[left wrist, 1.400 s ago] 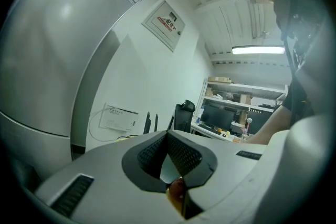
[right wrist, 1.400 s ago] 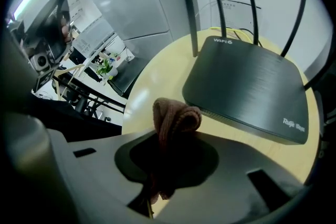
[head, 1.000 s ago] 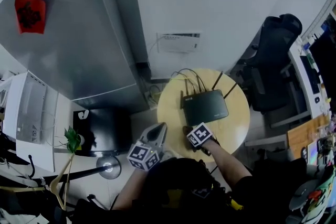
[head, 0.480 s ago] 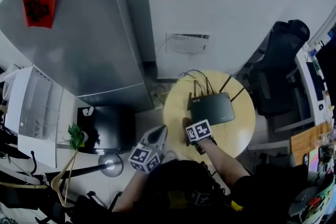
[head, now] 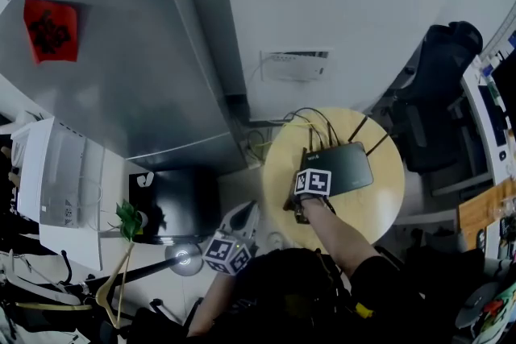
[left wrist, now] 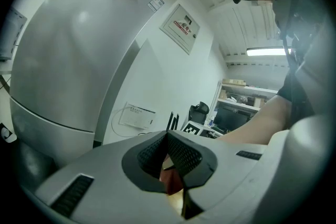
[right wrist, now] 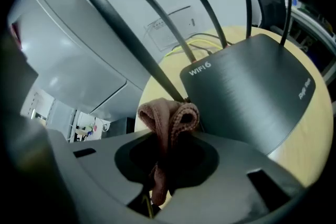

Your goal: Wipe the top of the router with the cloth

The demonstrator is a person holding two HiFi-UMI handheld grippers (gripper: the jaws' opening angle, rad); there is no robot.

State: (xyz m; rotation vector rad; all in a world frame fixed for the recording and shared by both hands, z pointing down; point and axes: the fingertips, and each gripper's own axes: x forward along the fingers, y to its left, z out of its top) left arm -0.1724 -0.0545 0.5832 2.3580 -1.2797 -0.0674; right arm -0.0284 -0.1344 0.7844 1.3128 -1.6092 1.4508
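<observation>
Right gripper jaws clamped on pinkish cloth, cloth bunched up above the jaw tips. Cloth sits at left edge of black router, by base of one antenna; contact with router top unclear. Router lies flat on round pale table, antennas pointing toward the wall, cables behind. Left gripper jaws together, nothing held, off the table to the left and aimed up at grey fridge. White wall box behind table, black chair to the right.
</observation>
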